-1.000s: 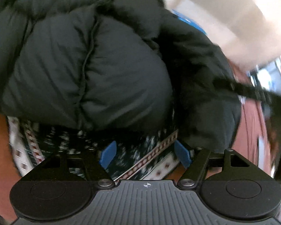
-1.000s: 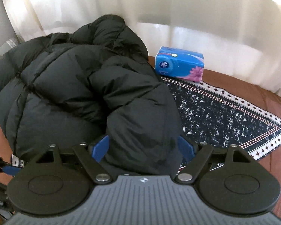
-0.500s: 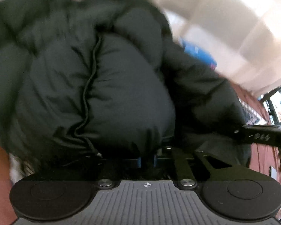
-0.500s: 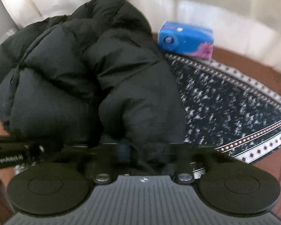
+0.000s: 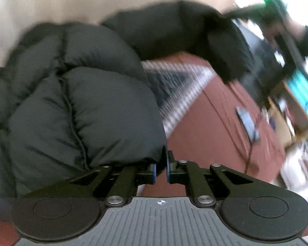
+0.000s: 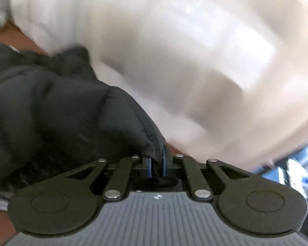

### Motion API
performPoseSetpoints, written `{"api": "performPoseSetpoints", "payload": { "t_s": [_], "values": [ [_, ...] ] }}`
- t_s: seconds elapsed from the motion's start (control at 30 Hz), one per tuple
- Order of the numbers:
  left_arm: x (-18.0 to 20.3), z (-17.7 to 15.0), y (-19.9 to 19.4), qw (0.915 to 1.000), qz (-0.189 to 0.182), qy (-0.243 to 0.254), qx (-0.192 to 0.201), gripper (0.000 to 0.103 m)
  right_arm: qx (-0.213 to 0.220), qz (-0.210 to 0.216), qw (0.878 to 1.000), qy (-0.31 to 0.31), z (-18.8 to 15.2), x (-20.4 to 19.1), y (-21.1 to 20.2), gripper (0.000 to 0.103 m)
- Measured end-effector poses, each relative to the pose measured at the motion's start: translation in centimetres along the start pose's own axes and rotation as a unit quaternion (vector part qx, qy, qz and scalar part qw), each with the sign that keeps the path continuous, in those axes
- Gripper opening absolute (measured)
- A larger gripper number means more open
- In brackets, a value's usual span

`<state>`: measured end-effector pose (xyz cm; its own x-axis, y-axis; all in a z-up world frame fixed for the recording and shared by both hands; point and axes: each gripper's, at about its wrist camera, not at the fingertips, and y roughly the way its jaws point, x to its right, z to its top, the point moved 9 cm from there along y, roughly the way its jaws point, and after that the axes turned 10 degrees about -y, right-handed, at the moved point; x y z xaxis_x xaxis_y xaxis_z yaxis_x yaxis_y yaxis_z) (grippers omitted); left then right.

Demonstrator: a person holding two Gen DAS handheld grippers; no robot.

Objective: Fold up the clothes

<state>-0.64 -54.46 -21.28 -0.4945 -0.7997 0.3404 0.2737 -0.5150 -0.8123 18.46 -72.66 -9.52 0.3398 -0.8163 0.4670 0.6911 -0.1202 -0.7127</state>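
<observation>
Left wrist view shows the left gripper (image 5: 161, 170) now clamped on the black puffer jacket's (image 5: 82, 106) hem, lifted off the patterned cloth (image 5: 174, 94); the right gripper (image 6: 155, 165), open a second ago, pinches another edge, so unfolding or spreading seems underway.

Left gripper (image 5: 161, 169) fingers nearly together, pinching a jacket (image 5: 82, 110) hem. Right gripper (image 6: 156, 165) likewise clamped on a jacket edge. A hand (image 5: 293, 27), blurred, shows far right in the left wrist view.
</observation>
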Motion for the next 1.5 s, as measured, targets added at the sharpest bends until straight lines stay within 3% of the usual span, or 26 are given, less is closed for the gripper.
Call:
{"api": "performPoseSetpoints", "payload": {
  "t_s": [0.17,0.23,0.3,0.37,0.43,0.5,0.57,0.6,0.73,0.87,0.93,1.03,1.13,1.2,1.27,1.3,1.43,1.5],
  "values": [
    [1.7,-3.8,6.4,0.9978,0.002,0.023,-0.062,0.009,-0.123,-0.022,0.992,0.025,-9.2,-0.5,7.2,0.011],
    [1.9,-4.9,7.4,0.9963,0.008,0.040,-0.075,0.030,-0.167,-0.014,0.985,0.049,-12.8,-1.7,9.7,0.012],
    [2.1,-6.0,7.3,0.9947,0.018,0.062,-0.080,0.032,-0.161,-0.027,0.986,0.034,-12.8,-2.0,9.1,0.018],
    [1.7,-5.7,6.1,0.9940,0.019,0.081,-0.071,0.042,-0.151,-0.042,0.988,0.016,-12.5,-2.2,8.3,0.034],
    [1.2,-4.7,3.9,0.9953,0.005,0.080,-0.055,0.058,-0.141,-0.056,0.988,-0.002,-12.3,-2.4,7.6,0.049],
    [0.8,-3.7,0.8,0.9968,-0.016,0.074,-0.027,0.061,-0.131,-0.071,0.989,-0.020,-12.0,-2.6,6.8,0.060],
    [0.2,-2.5,-2.4,0.9976,-0.027,0.064,0.005,0.071,-0.104,-0.088,0.990,-0.044,-10.6,-1.8,4.1,0.073],
    [-0.1,-1.8,-3.9,0.9976,-0.022,0.060,0.027,0.077,-0.090,-0.094,0.990,-0.045,-9.5,-1.3,2.8,0.073],
    [-3.2,0.3,-10.1,0.9928,0.021,0.035,0.113,0.078,-0.034,-0.117,0.992,-0.040,-5.4,0.7,-2.5,0.073],
    [-9.6,3.3,-15.0,0.9750,0.112,-0.023,0.191,0.080,0.062,-0.054,0.997,0.003,-0.4,-1.8,-6.9,0.073],
    [-13.5,3.7,-16.7,0.9635,0.159,-0.058,0.207,0.081,0.102,-0.004,0.995,0.012,1.9,-5.0,-8.1,0.073],
    [-19.7,3.5,-18.9,0.9443,0.226,-0.097,0.219,0.081,0.135,0.069,0.988,-0.003,4.9,-10.9,-8.6,0.073],
    [-26.1,2.9,-20.4,0.9186,0.300,-0.127,0.224,0.083,0.152,0.134,0.979,-0.026,7.8,-16.8,-8.5,0.075],
    [-30.4,2.3,-21.0,0.9031,0.333,-0.154,0.223,0.085,0.158,0.171,0.972,-0.036,9.8,-20.4,-8.4,0.076],
    [-35.0,1.5,-20.7,0.8932,0.358,-0.168,0.214,0.085,0.164,0.199,0.965,-0.037,12.5,-23.9,-8.2,0.076],
    [-36.9,1.2,-20.4,0.8920,0.365,-0.170,0.205,0.085,0.167,0.210,0.962,-0.037,14.0,-25.6,-8.0,0.076],
    [-44.3,-0.2,-19.2,0.9006,0.358,-0.184,0.165,0.085,0.177,0.238,0.955,-0.025,20.9,-31.7,-7.5,0.076],
    [-47.6,-0.9,-18.6,0.9037,0.346,-0.204,0.148,0.085,0.161,0.265,0.951,-0.001,24.2,-35.0,-6.4,0.076]
  ]
}}
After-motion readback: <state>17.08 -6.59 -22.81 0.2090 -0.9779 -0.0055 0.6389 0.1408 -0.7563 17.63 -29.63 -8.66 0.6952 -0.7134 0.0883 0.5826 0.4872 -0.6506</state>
